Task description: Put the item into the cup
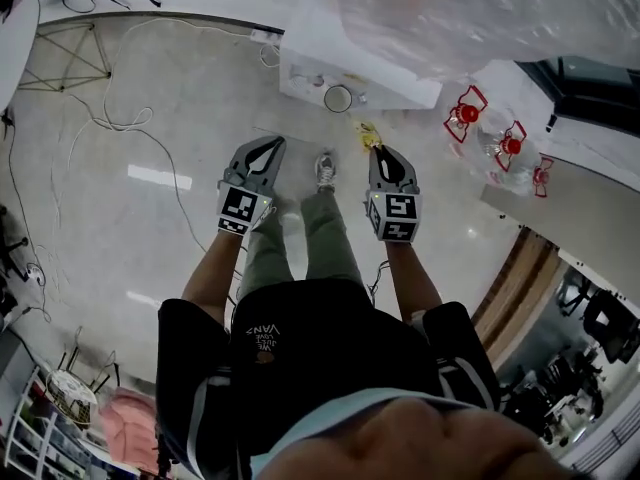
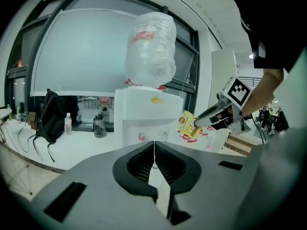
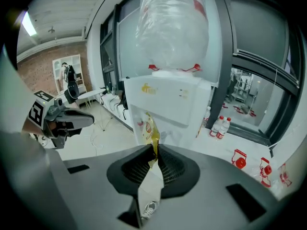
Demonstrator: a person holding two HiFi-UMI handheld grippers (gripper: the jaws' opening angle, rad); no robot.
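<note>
A small yellow packet [image 3: 149, 131] sticks up from my right gripper [image 3: 156, 147], whose jaws are shut on its lower edge. In the head view the packet [image 1: 368, 133] hangs at the tip of the right gripper [image 1: 378, 151], just short of a white water dispenser [image 1: 360, 78]. A round cup [image 1: 338, 98] stands on the dispenser's ledge, ahead and slightly left of the packet. My left gripper [image 1: 267, 151] is shut and holds nothing, level with the right one. The left gripper view shows its jaws [image 2: 154, 143] pressed together, with the right gripper [image 2: 197, 122] and the packet [image 2: 188, 124] to the right.
A large plastic-wrapped water bottle [image 3: 172, 28] tops the dispenser [image 3: 168, 99]. Red-handled jugs [image 1: 466, 114] and small bottles [image 3: 220, 126] stand to its right. Cables [image 1: 120, 123] trail over the shiny floor at left. A black bag [image 2: 50, 121] lies on a white counter. The person's legs and shoes [image 1: 325, 173] are below the grippers.
</note>
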